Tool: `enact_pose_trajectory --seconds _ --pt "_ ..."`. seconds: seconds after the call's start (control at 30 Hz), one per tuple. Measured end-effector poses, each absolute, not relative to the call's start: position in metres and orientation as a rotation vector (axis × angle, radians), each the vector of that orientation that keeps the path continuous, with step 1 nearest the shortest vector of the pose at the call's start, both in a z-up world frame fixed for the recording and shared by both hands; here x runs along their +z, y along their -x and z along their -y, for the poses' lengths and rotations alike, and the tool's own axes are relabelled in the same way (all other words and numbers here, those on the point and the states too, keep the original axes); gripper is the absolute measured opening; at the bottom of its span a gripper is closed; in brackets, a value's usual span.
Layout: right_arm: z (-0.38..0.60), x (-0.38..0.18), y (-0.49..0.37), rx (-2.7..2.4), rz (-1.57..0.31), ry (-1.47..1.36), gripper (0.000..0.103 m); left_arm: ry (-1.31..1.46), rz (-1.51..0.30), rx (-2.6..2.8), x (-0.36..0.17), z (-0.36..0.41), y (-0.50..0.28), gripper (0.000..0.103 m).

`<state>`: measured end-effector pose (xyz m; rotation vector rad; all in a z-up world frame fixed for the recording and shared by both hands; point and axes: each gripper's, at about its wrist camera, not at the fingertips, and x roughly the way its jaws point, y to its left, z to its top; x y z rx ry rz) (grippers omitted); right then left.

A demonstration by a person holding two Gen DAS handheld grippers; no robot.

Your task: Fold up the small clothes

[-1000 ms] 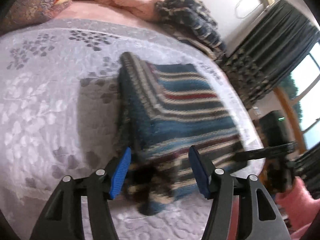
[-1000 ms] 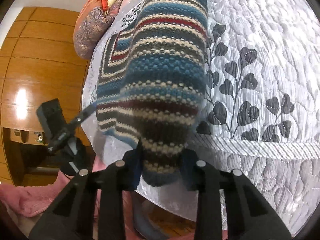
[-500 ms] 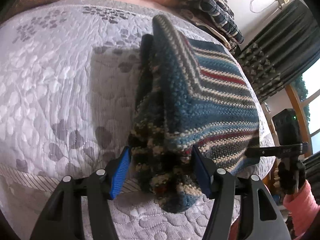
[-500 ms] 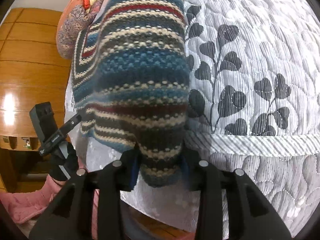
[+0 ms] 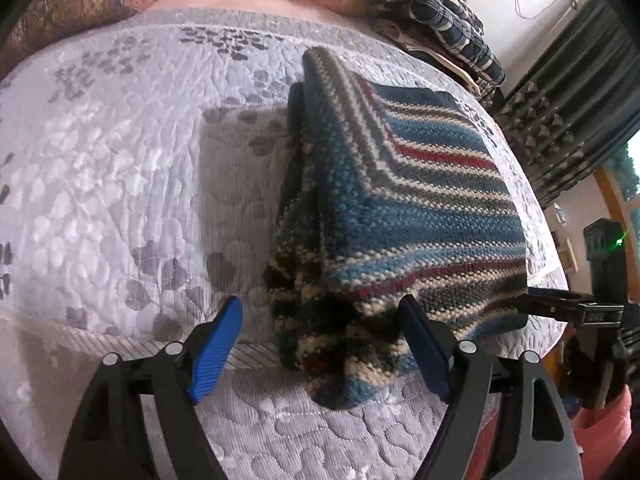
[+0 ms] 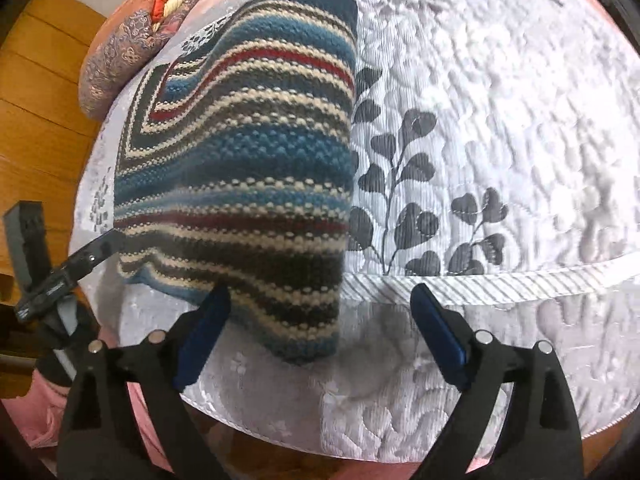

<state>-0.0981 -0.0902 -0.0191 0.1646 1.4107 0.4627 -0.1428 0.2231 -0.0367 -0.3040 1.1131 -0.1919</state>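
Both jaws now stand spread: the left gripper [image 5: 320, 344] and right gripper [image 6: 320, 320] have let go of the striped knit sweater [image 5: 400, 208], which lies folded near the bed [image 5: 120, 160] edge. This fold looks finished; smoothing may remain.

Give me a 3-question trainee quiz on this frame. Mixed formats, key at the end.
1. True or false: the left gripper is clamped on the sweater.
2. The sweater lies on: A) a wooden floor B) a quilt C) a chair.
3. Fill in: the right gripper has its jaws ____.

Key: 1 false, both jaws stand apart from the knit. 2 B. 3 open.
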Motion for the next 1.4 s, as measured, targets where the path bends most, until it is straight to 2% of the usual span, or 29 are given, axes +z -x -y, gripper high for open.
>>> enact_pose_trajectory --seconds 0.3,0.87,1.4 --pt "0.085 -0.008 0.108 0.322 -1.369 -0.037 0.092 0.286 -1.132 -0.114 -0.027 -0.217 0.155 0.082" --pt "0.057 0.039 0.133 0.140 -1.264 0.138 0.097 0.233 -1.135 -0.044 0.005 -0.192 0.175 0.090" --pt "0.053 0.052 0.140 0.132 -1.251 0.156 0.098 0.200 -1.132 -0.019 0.012 -0.180 0.182 0.091"
